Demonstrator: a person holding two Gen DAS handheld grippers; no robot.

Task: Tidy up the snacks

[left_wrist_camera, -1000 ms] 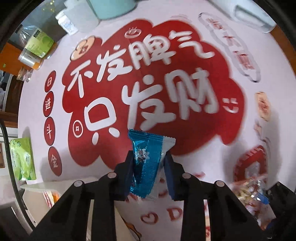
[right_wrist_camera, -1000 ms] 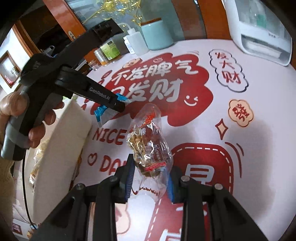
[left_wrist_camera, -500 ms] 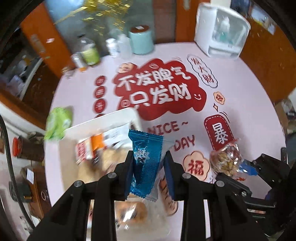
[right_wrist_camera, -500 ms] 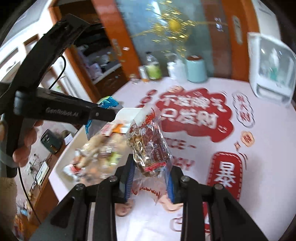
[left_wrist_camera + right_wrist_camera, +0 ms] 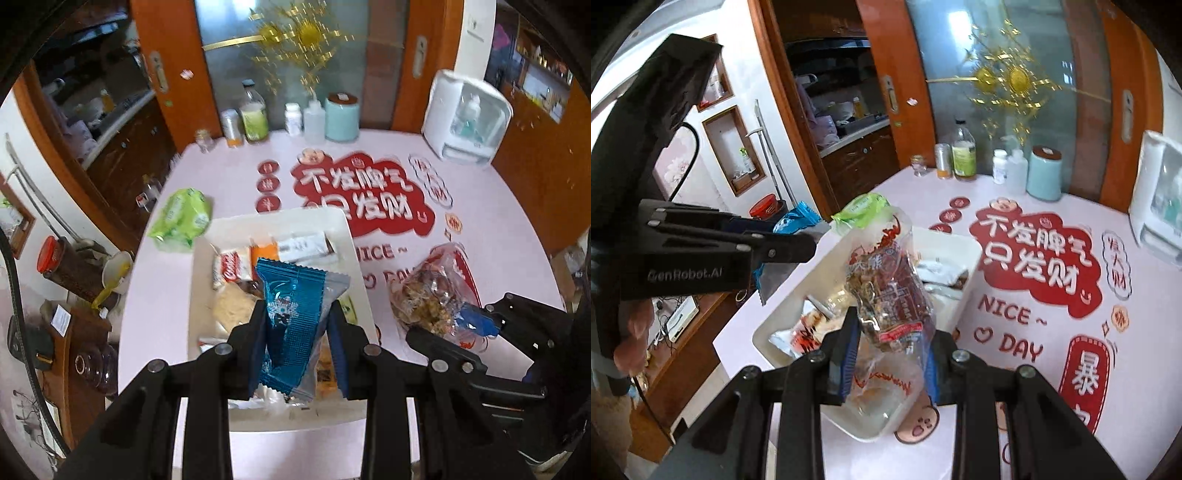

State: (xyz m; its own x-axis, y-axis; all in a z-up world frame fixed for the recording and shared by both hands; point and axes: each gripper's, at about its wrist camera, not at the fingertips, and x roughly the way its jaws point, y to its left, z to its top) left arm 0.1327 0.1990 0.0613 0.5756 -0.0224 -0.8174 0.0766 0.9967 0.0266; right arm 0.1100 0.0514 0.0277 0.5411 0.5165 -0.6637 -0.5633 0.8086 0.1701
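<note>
Home dining room: wooden cabinets.

Left gripper: 2 fingers clamped, load pinched between pads, held aloft. Right gripper: likewise clamped, raised. Left hand apparently wraps handle, view blurred.

Tray on table (green packet left).

The left gripper carries white lettering "GenRobot.AI" on its body. The pink tabletop cover reads "不发脾气 只发财" in its red cloud, "NICE ~ DAY" nearer, and "暴" in a red box; the snack wrappers' print looks too blurred to read.
</note>
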